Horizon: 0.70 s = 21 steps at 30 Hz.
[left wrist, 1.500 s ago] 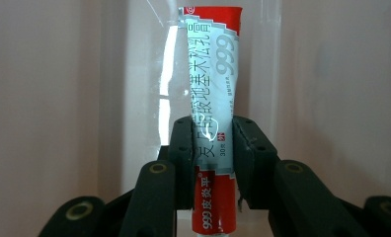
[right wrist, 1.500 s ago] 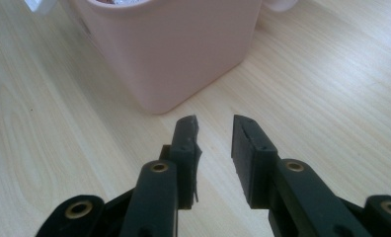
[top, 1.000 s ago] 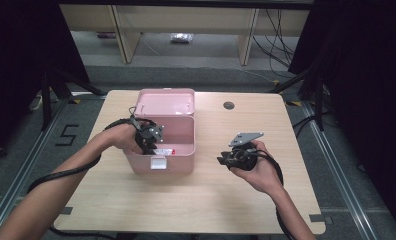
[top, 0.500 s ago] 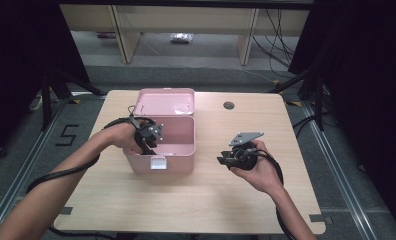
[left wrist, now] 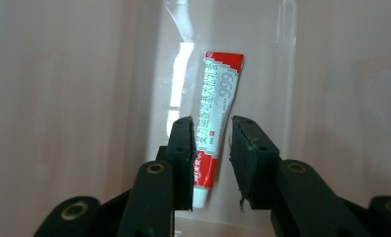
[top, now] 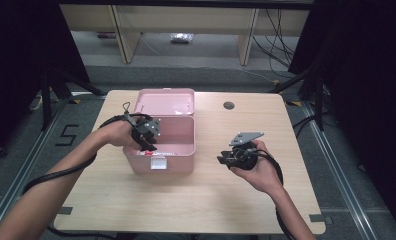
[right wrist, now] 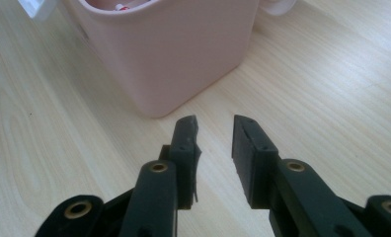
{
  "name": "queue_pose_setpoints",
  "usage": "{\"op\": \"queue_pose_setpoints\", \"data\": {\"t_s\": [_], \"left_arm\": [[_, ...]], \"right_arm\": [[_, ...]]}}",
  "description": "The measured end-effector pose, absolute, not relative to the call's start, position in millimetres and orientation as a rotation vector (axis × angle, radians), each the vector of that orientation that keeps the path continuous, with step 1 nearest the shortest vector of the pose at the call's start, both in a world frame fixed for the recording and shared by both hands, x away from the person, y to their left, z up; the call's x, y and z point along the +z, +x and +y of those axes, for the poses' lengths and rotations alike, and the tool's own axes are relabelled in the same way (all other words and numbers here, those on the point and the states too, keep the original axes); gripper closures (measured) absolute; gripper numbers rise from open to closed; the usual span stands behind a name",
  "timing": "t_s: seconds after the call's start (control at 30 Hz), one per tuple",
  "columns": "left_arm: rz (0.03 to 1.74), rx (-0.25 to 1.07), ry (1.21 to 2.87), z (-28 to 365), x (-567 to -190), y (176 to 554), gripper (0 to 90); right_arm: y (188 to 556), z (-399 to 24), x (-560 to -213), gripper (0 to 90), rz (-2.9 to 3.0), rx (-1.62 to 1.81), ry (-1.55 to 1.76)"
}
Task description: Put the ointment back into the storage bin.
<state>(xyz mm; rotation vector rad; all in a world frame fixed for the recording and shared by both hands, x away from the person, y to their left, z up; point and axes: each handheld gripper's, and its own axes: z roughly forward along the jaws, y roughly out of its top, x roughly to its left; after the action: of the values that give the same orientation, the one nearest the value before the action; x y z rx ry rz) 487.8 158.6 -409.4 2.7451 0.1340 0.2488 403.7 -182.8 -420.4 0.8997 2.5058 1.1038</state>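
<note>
A pink box stands open on the table, its lid tipped back. My left gripper reaches down into it from the left rim. In the left gripper view a red-and-white tube lies on the box floor under a clear film. Its lower end shows in the gap of my left gripper and behind one jaw. The jaws have just been closing, and the pads do not press on the tube. My right gripper rests low over the wood right of the box. Its jaws have just closed a little, with nothing between them.
The wooden table has bare room in front of and right of the box. A round cable hole sits near the far edge. A white latch hangs on the box's front wall. Cables trail from both grippers off the near edge.
The left gripper has shifted slightly at the box's rim. The right hand and gripper have kept still.
</note>
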Motion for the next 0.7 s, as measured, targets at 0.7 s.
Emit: {"op": "queue_pose_setpoints", "data": {"t_s": [0.7], "left_arm": [[0.378, 0.423, 2.451, 192, -383, 499, 68.2]], "right_arm": [[411, -183, -416, 72.3, 2.504, 1.113, 0.903]]}}
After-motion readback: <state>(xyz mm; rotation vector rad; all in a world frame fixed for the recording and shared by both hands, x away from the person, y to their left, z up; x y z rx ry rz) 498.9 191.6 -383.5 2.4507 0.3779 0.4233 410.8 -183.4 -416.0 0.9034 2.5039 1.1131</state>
